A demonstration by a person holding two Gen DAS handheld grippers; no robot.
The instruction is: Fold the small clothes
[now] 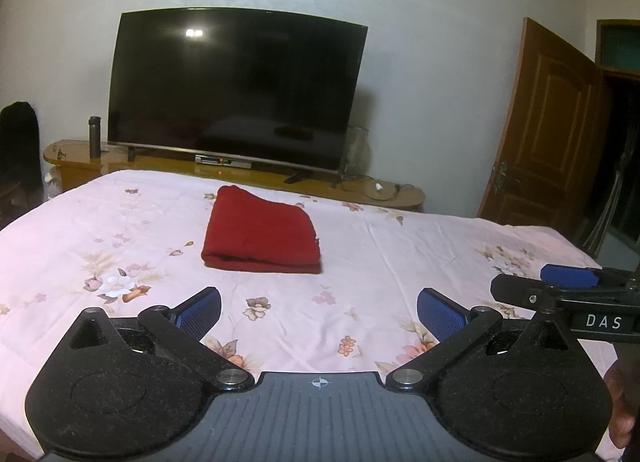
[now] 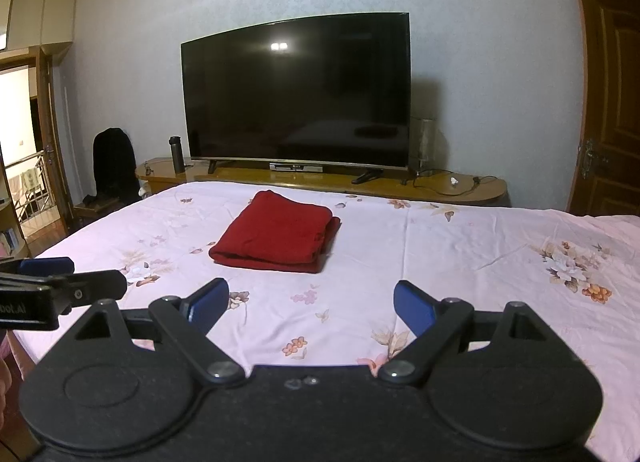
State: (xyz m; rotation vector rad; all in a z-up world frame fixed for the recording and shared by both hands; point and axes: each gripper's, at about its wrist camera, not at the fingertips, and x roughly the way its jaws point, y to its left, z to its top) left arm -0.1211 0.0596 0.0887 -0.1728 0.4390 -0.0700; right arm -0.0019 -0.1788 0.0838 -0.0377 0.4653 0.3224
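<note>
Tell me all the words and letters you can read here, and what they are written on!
"DAS": white letters on the right hand-held gripper, seen from the left camera.
"oot.ai": cut-off white letters on the left hand-held gripper, seen from the right camera.
The box under the television: its marks are too small to read.

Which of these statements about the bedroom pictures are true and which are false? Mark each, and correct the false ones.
1. The red garment lies folded on the floral bedsheet. True.
2. The left gripper is shut on the garment. False: its jaws stand open, short of the garment, holding nothing.
3. The television is switched on and shows a programme. False: its screen is dark.
4. The right gripper is open and empty. True.
5. A dark flask stands on the wooden stand beside the television. True.
</note>
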